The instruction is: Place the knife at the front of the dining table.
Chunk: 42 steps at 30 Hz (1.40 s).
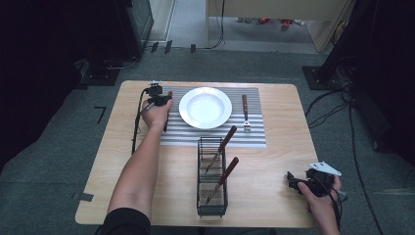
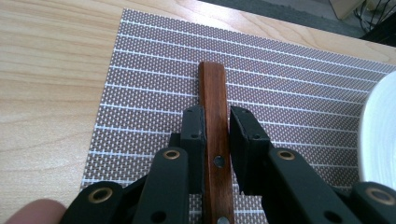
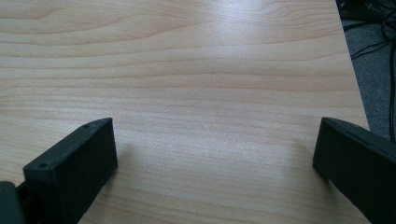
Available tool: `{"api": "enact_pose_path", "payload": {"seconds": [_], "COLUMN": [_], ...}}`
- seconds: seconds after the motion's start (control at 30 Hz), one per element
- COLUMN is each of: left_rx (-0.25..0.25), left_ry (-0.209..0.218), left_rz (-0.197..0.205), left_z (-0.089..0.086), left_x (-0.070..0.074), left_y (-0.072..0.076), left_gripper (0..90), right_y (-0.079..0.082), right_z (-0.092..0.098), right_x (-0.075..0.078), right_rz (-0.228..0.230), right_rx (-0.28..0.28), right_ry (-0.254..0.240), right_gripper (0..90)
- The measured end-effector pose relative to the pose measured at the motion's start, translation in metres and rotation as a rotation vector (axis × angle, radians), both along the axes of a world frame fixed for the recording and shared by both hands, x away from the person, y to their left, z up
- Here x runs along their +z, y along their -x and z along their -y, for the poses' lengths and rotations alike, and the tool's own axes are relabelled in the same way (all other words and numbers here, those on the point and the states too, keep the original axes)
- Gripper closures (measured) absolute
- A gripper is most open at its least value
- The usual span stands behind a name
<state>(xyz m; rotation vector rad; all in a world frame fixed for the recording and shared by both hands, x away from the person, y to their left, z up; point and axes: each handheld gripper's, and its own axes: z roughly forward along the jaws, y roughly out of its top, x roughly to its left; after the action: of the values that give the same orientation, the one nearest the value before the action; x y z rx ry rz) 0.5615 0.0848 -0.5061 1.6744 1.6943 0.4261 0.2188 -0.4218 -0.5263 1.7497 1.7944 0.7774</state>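
A wooden-handled knife (image 1: 167, 113) lies on the striped placemat (image 1: 254, 134), just left of the white plate (image 1: 205, 107). My left gripper (image 1: 164, 100) is shut on its brown handle (image 2: 215, 126), low over the placemat (image 2: 149, 93), one black jaw pressed to each side. The plate's rim (image 2: 380, 135) shows at the right of the left gripper view. A fork (image 1: 245, 112) lies to the right of the plate. My right gripper (image 1: 290, 179) rests low over the bare table at the front right, its jaws open wide (image 3: 215, 140) with nothing between them.
A black wire basket (image 1: 211, 196) stands at the front middle of the wooden table (image 1: 122, 161), holding two wooden-handled utensils (image 1: 226, 142) that lean up and to the right. Cables trail over the floor at the right. The table's right edge (image 3: 357, 93) is close to my right gripper.
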Motion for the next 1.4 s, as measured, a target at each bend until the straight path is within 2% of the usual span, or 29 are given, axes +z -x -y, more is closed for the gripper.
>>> {"api": "enact_pose_path", "payload": {"seconds": [0.2, 0.33, 0.4, 0.47, 0.5, 0.57, 0.7, 0.77, 0.8, 0.83, 0.87, 1.0, 1.1, 1.27, 1.4], "left_rx": [-0.006, -0.020, -0.039, -0.048, -0.048, -0.056, -0.076, -0.076, -0.077, -0.083, -0.086, -0.107, -0.121, -0.169, -0.179], "left_ry": [0.004, 0.026, 0.051, 0.045, 0.060, 0.104, 0.114, 0.121, 0.131, 0.157, 0.165, 0.119, 0.127, 0.103, 0.073], "left_rz": [0.014, 0.040, 0.053, 0.077, 0.085, 0.083, 0.087, 0.085, 0.081, 0.071, 0.066, 0.101, 0.141, 0.185, 0.206], "left_z": [0.000, -0.001, -0.001, -0.001, -0.002, -0.004, -0.005, -0.006, -0.006, -0.007, -0.007, -0.011, -0.016, -0.022, -0.023], "left_x": [-0.001, 0.001, 0.003, 0.007, 0.010, 0.014, 0.021, 0.027, 0.028, 0.030, 0.032, 0.046, 0.057, 0.073, 0.076], "left_y": [0.000, 0.002, 0.002, 0.005, 0.006, 0.008, 0.014, 0.020, 0.022, 0.026, 0.029, 0.047, 0.062, 0.086, 0.104], "left_gripper": [75.3, 63.9, 58.4, 53.1, 49.4, 43.9, 34.9, 26.3, 21.5, 18.9, 18.1, 17.3, 15.6, 11.4, 10.3], "right_y": [0.000, 0.000, 0.000, 0.000, 0.000, 0.000, 0.000, 0.000, 0.000, 0.000, 0.000, -0.001, -0.001, -0.001, -0.001], "right_z": [0.000, 0.000, 0.000, 0.000, 0.000, 0.000, 0.000, 0.000, 0.000, 0.000, 0.000, 0.000, 0.000, 0.000, 0.000], "right_x": [0.000, 0.000, 0.000, 0.000, 0.000, 0.000, 0.000, 0.000, 0.000, 0.000, 0.000, 0.000, 0.000, 0.000, 0.000], "right_rz": [0.000, 0.000, 0.000, 0.000, 0.000, 0.000, 0.000, 0.000, 0.000, 0.000, 0.001, 0.001, 0.000, 0.000, 0.000], "right_rx": [0.000, 0.000, 0.000, 0.000, 0.000, 0.000, 0.000, 0.000, 0.000, 0.000, 0.002, 0.006, 0.006, 0.006, 0.006], "right_ry": [0.000, 0.001, 0.001, 0.001, 0.001, 0.001, 0.001, 0.001, 0.001, 0.001, 0.002, 0.003, 0.003, 0.003, 0.003], "right_gripper": [0.0, 0.0, 0.0, 0.0, 0.0, 0.0, 0.0, 0.0, 0.0, 0.0, 0.0, 0.0, 0.0, 0.0, 0.0]}}
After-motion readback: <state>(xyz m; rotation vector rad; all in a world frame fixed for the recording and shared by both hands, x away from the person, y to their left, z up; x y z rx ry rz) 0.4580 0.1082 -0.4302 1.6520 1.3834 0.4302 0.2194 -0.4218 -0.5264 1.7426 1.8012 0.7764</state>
